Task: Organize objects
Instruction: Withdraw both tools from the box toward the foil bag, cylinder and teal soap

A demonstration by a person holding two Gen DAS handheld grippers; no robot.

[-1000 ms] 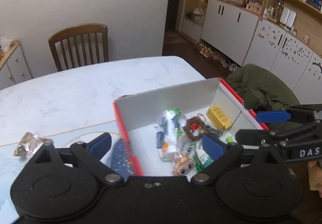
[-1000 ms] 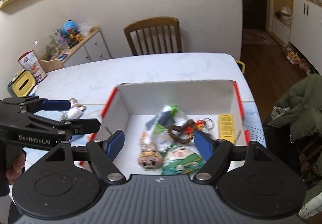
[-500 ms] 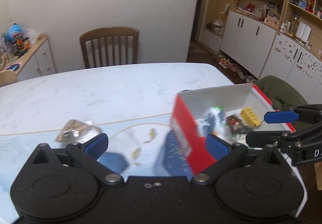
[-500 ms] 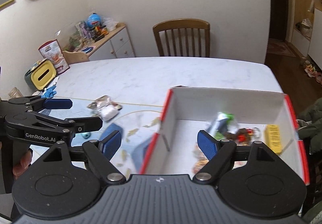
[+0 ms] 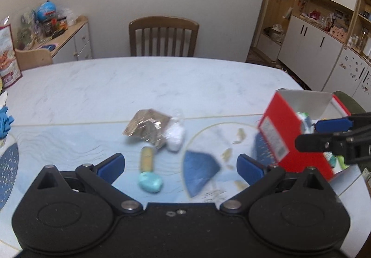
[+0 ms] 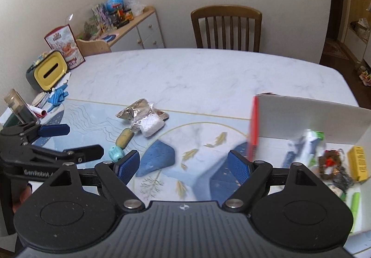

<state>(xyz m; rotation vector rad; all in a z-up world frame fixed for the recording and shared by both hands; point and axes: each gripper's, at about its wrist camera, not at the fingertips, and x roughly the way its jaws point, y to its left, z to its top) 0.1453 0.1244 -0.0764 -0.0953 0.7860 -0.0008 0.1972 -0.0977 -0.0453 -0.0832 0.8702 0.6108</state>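
Both views swing left, off the box

The red box (image 5: 299, 133) now sits far right; foil packet (image 5: 148, 124) and teal toy (image 5: 150, 183) appear ahead.

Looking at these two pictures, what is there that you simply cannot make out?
- Box contents: smeared by motion blur in the right wrist view; in the left wrist view its red wall and the right gripper hide most.
- Box's right end: cut off by the frame edge in both views.
- Foil packet: label blurred, unreadable.
- Sideboard clutter: too small to identify.
- Person: only part of a hand shows.
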